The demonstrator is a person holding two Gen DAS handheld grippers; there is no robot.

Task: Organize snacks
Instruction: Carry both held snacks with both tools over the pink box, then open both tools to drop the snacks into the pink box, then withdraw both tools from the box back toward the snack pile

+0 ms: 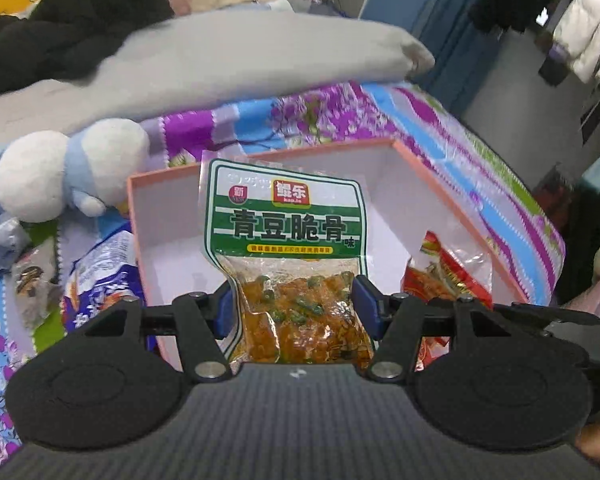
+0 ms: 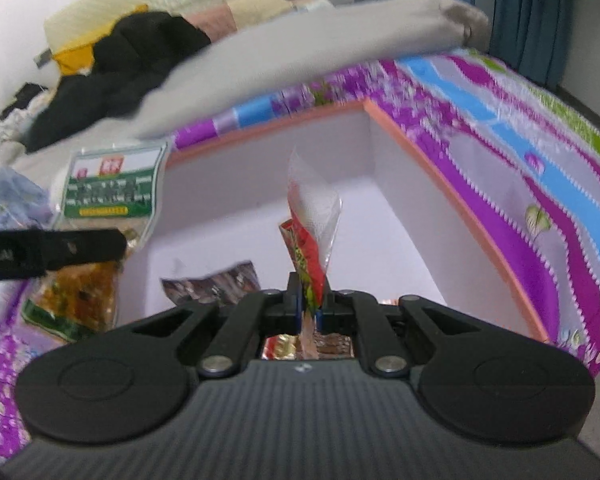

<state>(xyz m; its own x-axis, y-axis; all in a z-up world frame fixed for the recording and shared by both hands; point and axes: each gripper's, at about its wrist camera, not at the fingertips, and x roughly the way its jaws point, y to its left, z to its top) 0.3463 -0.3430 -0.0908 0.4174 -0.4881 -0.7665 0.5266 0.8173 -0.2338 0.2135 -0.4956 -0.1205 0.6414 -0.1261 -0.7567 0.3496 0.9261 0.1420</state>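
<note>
My left gripper (image 1: 294, 306) is clamped on the lower part of the green snack pouch (image 1: 284, 232), which stands upright between its blue pads, just ahead of me over the pink-rimmed box (image 1: 260, 156). My right gripper (image 2: 309, 300) pinches the red snack packet (image 2: 310, 240) edge-on, its jaws nearly together, above the box's white floor. Left of the claw, a plush toy (image 1: 60, 172) and a blue snack bag (image 1: 100, 276) lie on the flowered bedspread (image 1: 440, 128).

My two views: even, soft indoor light, faint shadows, mild glare on the green snack packet (image 1: 284, 256), strong fisheye bending at edges, right view smeared with motion blur.
</note>
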